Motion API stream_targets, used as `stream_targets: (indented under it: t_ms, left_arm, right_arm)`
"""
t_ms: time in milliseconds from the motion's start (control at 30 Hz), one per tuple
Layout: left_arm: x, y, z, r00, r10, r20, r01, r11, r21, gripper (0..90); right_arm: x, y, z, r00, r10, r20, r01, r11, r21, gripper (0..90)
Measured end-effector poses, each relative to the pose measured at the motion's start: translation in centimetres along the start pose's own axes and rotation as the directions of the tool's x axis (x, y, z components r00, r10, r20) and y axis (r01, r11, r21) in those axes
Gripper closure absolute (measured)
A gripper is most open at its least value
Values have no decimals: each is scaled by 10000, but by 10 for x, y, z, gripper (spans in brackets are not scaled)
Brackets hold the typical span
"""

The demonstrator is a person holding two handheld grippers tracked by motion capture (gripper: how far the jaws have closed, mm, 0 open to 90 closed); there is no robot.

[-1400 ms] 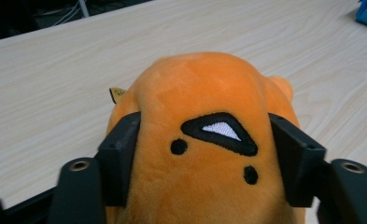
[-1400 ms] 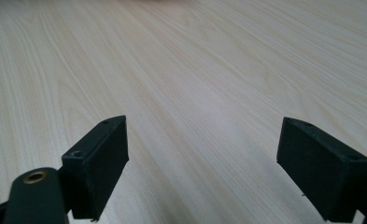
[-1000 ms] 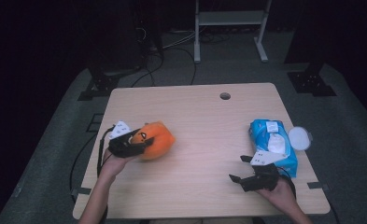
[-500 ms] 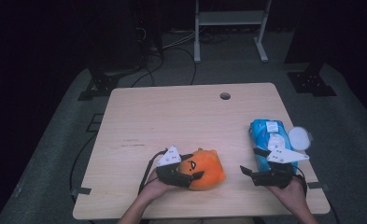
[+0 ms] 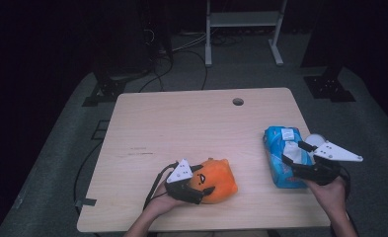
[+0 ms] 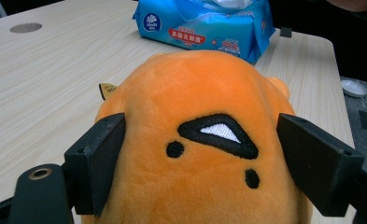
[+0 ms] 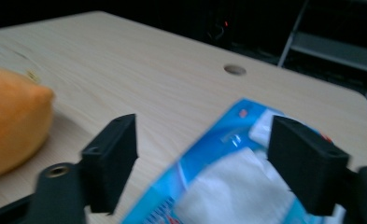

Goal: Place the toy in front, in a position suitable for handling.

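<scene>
An orange plush toy (image 5: pixel 222 177) with a stitched face lies near the table's front edge, a little left of centre. My left gripper (image 5: pixel 204 185) is shut on it, and in the left gripper view both black jaws press into the sides of the plush toy (image 6: pixel 204 154). A blue pack of wet wipes (image 5: pixel 279 150) lies at the right. My right gripper (image 5: pixel 294 154) hovers over its near end with its jaws wide apart and nothing between them. The right gripper view has the wipes pack (image 7: pixel 232 182) under the open right gripper (image 7: pixel 204 158) and the plush toy (image 7: pixel 13 126) at far left.
The wooden table (image 5: pixel 181 128) has a round cable hole (image 5: pixel 238 101) near its far edge. A small white round object (image 5: pixel 316 139) sits by the table's right edge beside the pack. Dark floor, cables and metal stands surround the table.
My left gripper has carried the plush toy from the table's left side rightward to the front centre. My right gripper has moved forward over the near end of the wipes pack.
</scene>
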State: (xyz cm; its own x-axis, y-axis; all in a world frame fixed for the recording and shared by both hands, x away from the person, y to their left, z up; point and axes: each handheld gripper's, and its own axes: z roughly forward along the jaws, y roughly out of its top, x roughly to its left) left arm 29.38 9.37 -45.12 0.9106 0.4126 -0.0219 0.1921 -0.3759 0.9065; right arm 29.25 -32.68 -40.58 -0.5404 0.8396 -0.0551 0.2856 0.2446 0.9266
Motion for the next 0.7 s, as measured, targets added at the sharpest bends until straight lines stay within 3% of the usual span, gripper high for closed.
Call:
stream_targets:
  t_ms: [33, 67, 200, 233, 467, 500, 533, 600, 633, 700]
  left_arm:
    - [0, -1, 0, 10000, -24, -5, 24, 10000, -30, 181]
    - [0, -1, 0, 10000, -22, 2, 22, 10000, -28, 181]
    - [0, -2, 1, 10000, -46, 13, 46, 10000, -58, 176]
    - [0, -2, 1, 10000, -52, 9, 52, 10000, -62, 176]
    - [3, -5, 2, 9997, -214, 93, 217, 9995, -247, 174]
    - [3, -5, 3, 9996, -241, 117, 244, 9994, -264, 173]
    - [4, -5, 3, 9996, -251, 138, 255, 9993, -292, 172]
    - [4, -5, 3, 9996, -252, 142, 256, 9992, -292, 172]
    - [3, -5, 2, 9998, -181, 89, 184, 9995, -257, 171]
    - [2, -4, 2, 9999, -153, 80, 155, 9996, -245, 164]
  right_arm:
    - [-8, -6, 3, 9998, 2, 217, -10, 9993, 363, 300]
    - [-8, -6, 3, 9998, 2, 217, -10, 9993, 363, 300]
    - [-24, -18, 14, 9987, 470, 217, -485, 9961, 741, 378]
    - [-29, -25, 21, 9967, 795, 176, -808, 9923, 942, 423]
    - [-32, -34, 28, 9969, 735, 268, -764, 9879, 1347, 531]
    - [-33, -34, 28, 9970, 709, 320, -746, 9876, 1381, 569]
    - [-33, -33, 29, 9967, 551, 595, -636, 9864, 1513, 670]
    - [-33, -33, 29, 9963, 460, 724, -569, 9860, 1565, 710]
    - [-36, -32, 29, 9948, 539, 859, -672, 9847, 1609, 790]
    - [-40, -31, 29, 9944, 694, 791, -819, 9824, 1680, 825]
